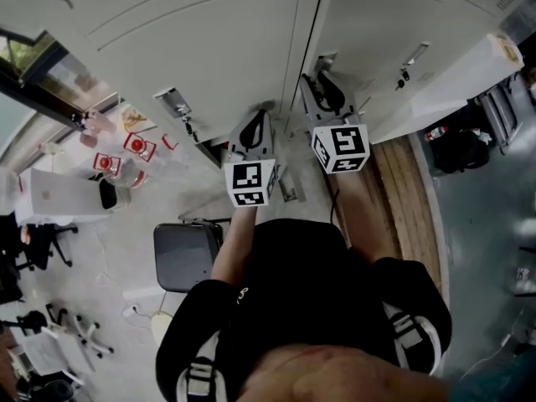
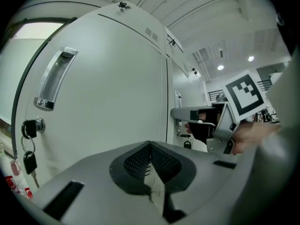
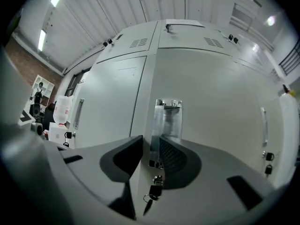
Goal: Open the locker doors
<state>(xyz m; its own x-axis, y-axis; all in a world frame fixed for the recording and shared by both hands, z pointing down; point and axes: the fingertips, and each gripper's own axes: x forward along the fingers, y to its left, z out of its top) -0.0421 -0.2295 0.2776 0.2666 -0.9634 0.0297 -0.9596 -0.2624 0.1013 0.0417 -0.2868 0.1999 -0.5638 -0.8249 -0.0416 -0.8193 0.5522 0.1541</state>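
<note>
Jaws of the right gripper (image 3: 150, 150) clamp the lower end of the upright door handle (image 3: 166, 118) at the locker door's (image 3: 211, 125) left edge; the left gripper (image 2: 151, 146), jaws together, hangs alongside.

**Person and rig.** Black short-sleeved top (image 1: 301, 283) with white stripes (image 1: 199, 373) at each sleeve end. Left gripper (image 2: 151, 146) and right gripper (image 3: 151, 146) have smooth grey shells with rectangular slots and black ribbed pads (image 2: 137, 162). Each carries a white cube (image 1: 249, 182) printed with black square markers. A thin white cable (image 2: 202, 122) runs along the right gripper's body.
</note>
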